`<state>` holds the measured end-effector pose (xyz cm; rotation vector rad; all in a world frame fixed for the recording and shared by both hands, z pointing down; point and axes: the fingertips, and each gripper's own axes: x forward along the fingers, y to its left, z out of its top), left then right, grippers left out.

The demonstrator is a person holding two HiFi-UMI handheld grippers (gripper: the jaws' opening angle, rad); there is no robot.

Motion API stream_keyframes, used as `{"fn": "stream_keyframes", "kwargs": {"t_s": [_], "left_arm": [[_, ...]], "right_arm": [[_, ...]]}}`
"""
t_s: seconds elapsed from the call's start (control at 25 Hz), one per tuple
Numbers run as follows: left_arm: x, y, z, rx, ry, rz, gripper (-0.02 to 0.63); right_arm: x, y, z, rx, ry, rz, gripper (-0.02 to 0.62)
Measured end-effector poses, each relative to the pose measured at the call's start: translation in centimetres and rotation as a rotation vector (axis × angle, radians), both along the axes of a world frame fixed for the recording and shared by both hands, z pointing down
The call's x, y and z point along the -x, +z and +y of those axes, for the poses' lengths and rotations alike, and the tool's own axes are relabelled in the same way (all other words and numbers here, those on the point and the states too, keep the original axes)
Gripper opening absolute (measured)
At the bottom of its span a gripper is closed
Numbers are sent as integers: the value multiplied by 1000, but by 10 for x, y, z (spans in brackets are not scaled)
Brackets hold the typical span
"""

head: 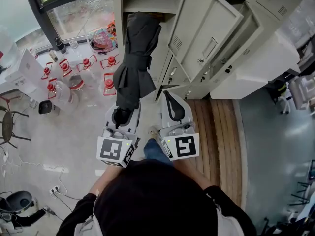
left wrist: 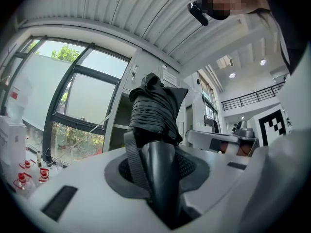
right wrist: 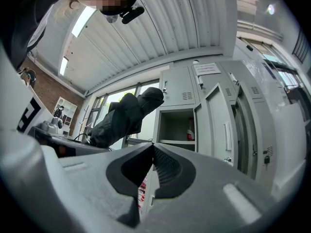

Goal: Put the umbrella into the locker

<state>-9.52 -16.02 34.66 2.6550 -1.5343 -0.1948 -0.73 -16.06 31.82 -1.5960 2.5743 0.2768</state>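
Observation:
A folded black umbrella (head: pixel 137 58) stands out from my left gripper (head: pixel 121 116), which is shut on its black handle (left wrist: pixel 163 178). The umbrella's far end reaches the open locker compartment (head: pixel 147 6), whose grey door (head: pixel 204 31) is swung out to the right. In the left gripper view the bundled canopy (left wrist: pixel 154 108) rises right over the jaws. Just to the right, my right gripper (head: pixel 172 106) is shut with nothing in it; its tips meet in the right gripper view (right wrist: pixel 151 148). That view shows the umbrella (right wrist: pixel 124 118) at left and the open compartment (right wrist: pixel 175 127) ahead.
A red bottle (right wrist: pixel 190 130) stands inside the open compartment. Several red-capped water jugs (head: pixel 74 77) sit on the floor by the window at left. A dark chair (head: pixel 7 124) and cables lie at far left. Wooden flooring (head: pixel 219 141) runs along the lockers at right.

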Motion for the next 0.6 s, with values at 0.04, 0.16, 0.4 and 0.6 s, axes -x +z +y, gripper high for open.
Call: {"fn": "stream_keyframes", "kwargs": {"t_s": [0.04, 0.16, 0.4, 0.6], "left_arm": [[-2, 0, -10, -2, -1, -3, 107], [-9, 2, -40, -1, -2, 1, 107], [-23, 7, -103, 26, -29, -19, 107], [-29, 24, -146, 60, -61, -46, 107]], "right_arm": [[-1, -1, -11, -2, -3, -2, 3], [-6, -3, -46, -2, -15, -3, 2], [-17, 0, -119, 21, -67, -3, 3], [-22, 10, -173, 41, -104, -7, 2]]}}
